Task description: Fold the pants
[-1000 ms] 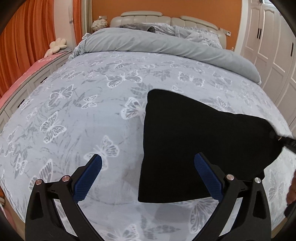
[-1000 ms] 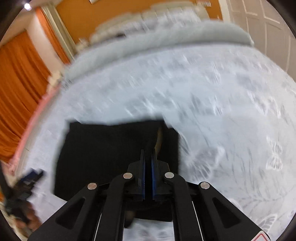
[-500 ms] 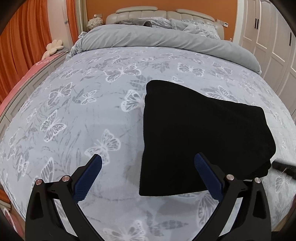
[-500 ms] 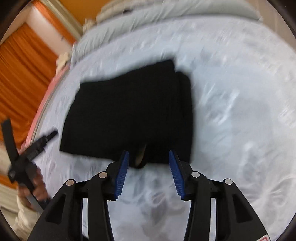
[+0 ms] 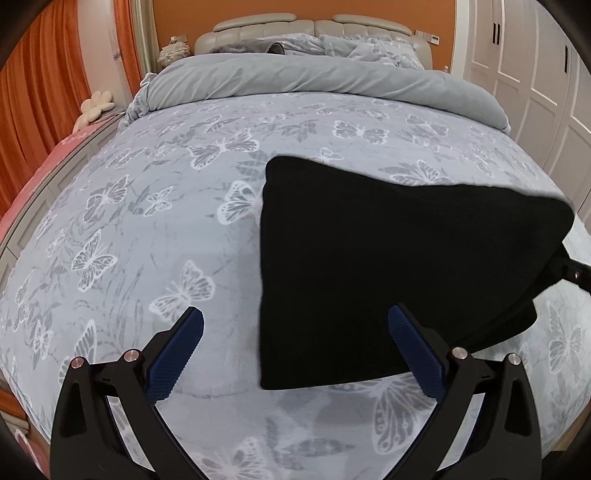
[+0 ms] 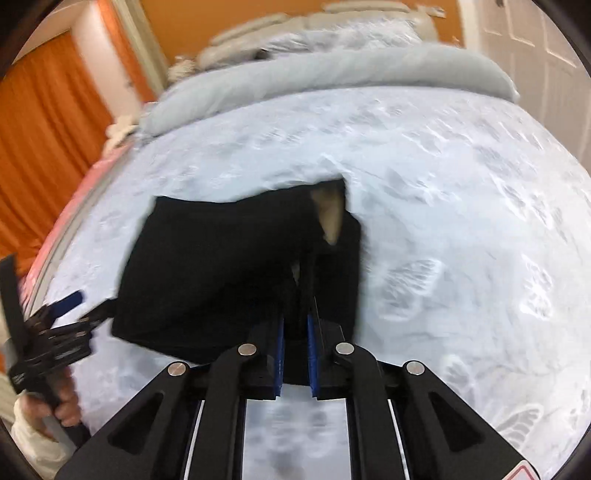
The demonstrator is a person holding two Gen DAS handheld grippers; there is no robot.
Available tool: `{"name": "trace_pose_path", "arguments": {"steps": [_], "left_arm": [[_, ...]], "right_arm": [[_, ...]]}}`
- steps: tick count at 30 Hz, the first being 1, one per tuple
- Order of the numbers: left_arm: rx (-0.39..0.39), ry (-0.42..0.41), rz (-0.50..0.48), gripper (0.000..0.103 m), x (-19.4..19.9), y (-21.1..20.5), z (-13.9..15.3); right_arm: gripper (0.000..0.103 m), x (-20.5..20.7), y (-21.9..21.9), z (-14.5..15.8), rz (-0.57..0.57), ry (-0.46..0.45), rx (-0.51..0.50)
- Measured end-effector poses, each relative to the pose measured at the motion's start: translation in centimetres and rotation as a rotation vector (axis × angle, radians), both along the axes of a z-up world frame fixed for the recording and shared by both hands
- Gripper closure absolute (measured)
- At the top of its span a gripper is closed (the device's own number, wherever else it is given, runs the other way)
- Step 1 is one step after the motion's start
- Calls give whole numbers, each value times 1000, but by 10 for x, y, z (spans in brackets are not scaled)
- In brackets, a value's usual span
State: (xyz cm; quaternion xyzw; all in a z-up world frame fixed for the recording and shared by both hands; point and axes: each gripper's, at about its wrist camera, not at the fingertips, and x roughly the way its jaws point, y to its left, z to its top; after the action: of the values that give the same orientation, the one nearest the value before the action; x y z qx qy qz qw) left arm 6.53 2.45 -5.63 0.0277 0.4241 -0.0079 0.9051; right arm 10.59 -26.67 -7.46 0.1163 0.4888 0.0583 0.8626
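The black pants (image 5: pixel 388 266) lie folded into a compact dark block on the butterfly-print bedspread (image 5: pixel 155 229), filling the centre and right of the left wrist view. Their right edge is raised off the bed and pulled to a point at the right of the frame, where the right gripper (image 5: pixel 570 267) enters as a black bar touching the fabric. The left gripper (image 5: pixel 295 334) sits at the bottom of that view with its blue-padded fingers (image 5: pixel 177 354) spread wide apart and nothing between them; the near left corner of the pants lies between the two fingers but is not touched. In the blurred right wrist view, the right gripper (image 6: pixel 295 354) is at lower centre, its fingers drawn nearly together and clamped on a bunched fold of the pants (image 6: pixel 221 266), with a pale lining patch (image 6: pixel 330 214) showing above. At the left edge of that frame the person's hand holds the left gripper (image 6: pixel 62 317). A rolled grey duvet (image 5: pixel 325 79) crosses the top of the bed below the headboard (image 5: pixel 310 24).
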Motion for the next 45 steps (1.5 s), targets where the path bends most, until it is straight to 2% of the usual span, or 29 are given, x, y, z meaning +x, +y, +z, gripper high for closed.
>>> {"name": "trace_pose_path", "arguments": {"steps": [1, 2, 3, 4, 6, 8, 11, 14, 17, 20, 21, 23, 26, 28, 29, 30, 32, 34, 35, 36, 37, 38, 39, 40, 41, 42, 44, 45], "left_arm": [[5, 4, -2, 5, 0, -1, -2], [15, 7, -2, 5, 1, -3, -5], [21, 9, -1, 5, 1, -4, -6], [29, 13, -1, 5, 2, -5, -8], [32, 16, -2, 5, 3, -6, -9], [31, 14, -4, 5, 2, -7, -9], [39, 12, -8, 5, 3, -8, -10], [42, 29, -8, 5, 4, -5, -13], [24, 124, 0, 5, 13, 12, -28], [-24, 153, 65, 5, 20, 49, -33], [-27, 149, 89, 5, 20, 59, -32], [-4, 115, 151, 5, 19, 79, -26], [-13, 91, 190, 5, 18, 96, -19], [-59, 92, 186, 5, 17, 101, -15], [-92, 95, 164, 5, 15, 99, -13], [-107, 99, 141, 5, 14, 95, -13], [-113, 116, 82, 5, 11, 80, -15], [-116, 128, 45, 5, 11, 67, -19], [-129, 138, 23, 5, 9, 60, -21], [-145, 147, 3, 5, 9, 54, -22], [-164, 161, -14, 5, 10, 48, -25], [-181, 174, -21, 5, 12, 45, -28], [-198, 194, -22, 5, 14, 43, -33], [-209, 210, -18, 5, 17, 43, -37], [-243, 241, 4, 5, 23, 44, -45], [-286, 261, 22, 5, 27, 46, -50], [-372, 297, 61, 5, 34, 54, -60], [-419, 314, 77, 5, 36, 57, -64]], "right_arm": [[93, 8, -3, -25, -1, 80, -4], [90, 10, -4, -35, 1, 99, -1], [84, 10, -3, -36, -3, 78, 3], [83, 8, -1, -30, -2, 72, -14], [69, 1, 0, -17, 1, 47, -23], [62, -7, -2, -6, -3, 8, -19], [59, -17, -13, 10, -50, -38, 29], [54, -16, -19, 11, -67, -47, 44], [54, -16, -31, 7, -101, -29, 92], [52, -14, -33, 14, -95, -60, 147], [44, -10, -35, 13, -97, -57, 149], [41, -1, -35, 4, -101, -28, 153], [41, 8, -30, -4, -102, -2, 202], [41, 16, -22, -7, -91, -12, 164], [57, 19, -19, -9, -93, -10, 138], [82, 24, -13, -13, -80, 2, 118], [83, 20, -7, -1, -91, -39, 122], [87, 5, 4, 30, -37, -135, 148], [91, -2, 7, 38, -20, -165, 134], [90, -6, 8, 37, -20, -165, 90], [87, -5, 6, 27, -35, -129, 43], [77, 0, -1, 3, -68, -29, -5], [68, 1, -10, -16, -111, 49, 9], [65, 0, -17, -24, -133, 76, 54], [62, -4, -23, -28, -147, 79, 115], [48, -9, -24, -27, -132, 75, 125], [31, -18, -17, -24, -85, 56, 50], [30, -23, -9, -24, -40, 50, -2]]}}
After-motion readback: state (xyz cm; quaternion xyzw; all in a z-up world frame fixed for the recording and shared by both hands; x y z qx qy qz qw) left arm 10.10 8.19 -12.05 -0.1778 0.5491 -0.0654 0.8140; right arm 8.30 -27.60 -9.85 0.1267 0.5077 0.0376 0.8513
